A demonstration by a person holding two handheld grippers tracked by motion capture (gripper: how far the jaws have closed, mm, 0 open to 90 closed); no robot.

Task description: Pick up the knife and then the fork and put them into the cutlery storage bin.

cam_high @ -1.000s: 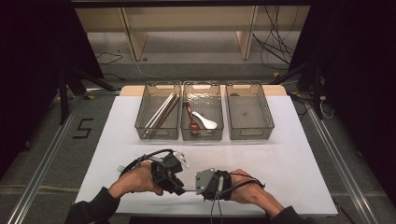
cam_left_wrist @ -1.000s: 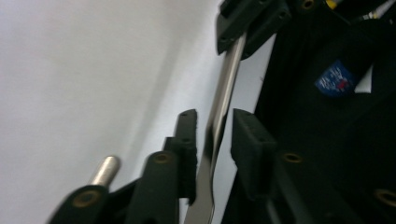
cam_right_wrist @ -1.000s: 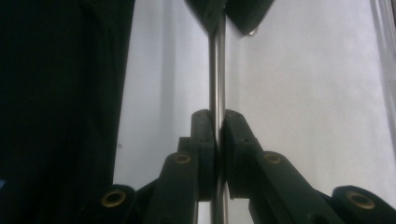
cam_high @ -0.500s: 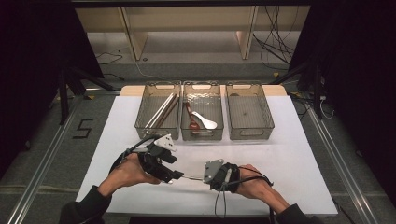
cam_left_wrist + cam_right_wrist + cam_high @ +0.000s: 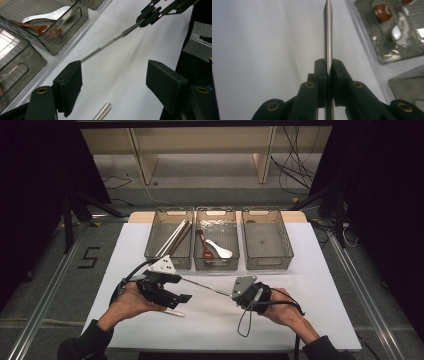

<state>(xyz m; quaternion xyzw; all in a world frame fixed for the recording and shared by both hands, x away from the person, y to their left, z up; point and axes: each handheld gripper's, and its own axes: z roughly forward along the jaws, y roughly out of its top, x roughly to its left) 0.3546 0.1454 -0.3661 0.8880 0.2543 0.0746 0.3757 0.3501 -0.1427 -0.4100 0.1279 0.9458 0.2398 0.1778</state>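
Chopstick (image 5: 328,30) clamped in right claw (image 5: 327,75), held level.

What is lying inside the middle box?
Inside the middle box lie a white spoon and a brown spoon. The white spoon's handle crosses over the brown one, and glare on the box floor hides anything smaller.

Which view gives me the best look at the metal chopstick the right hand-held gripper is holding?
The right gripper view: the metal chopstick runs up from between the shut jaws of the right hand-held gripper, tapered tip sharp and close. The left gripper view shows it blurred and farther off, slanting across the white table. The high view shows only a thin line.
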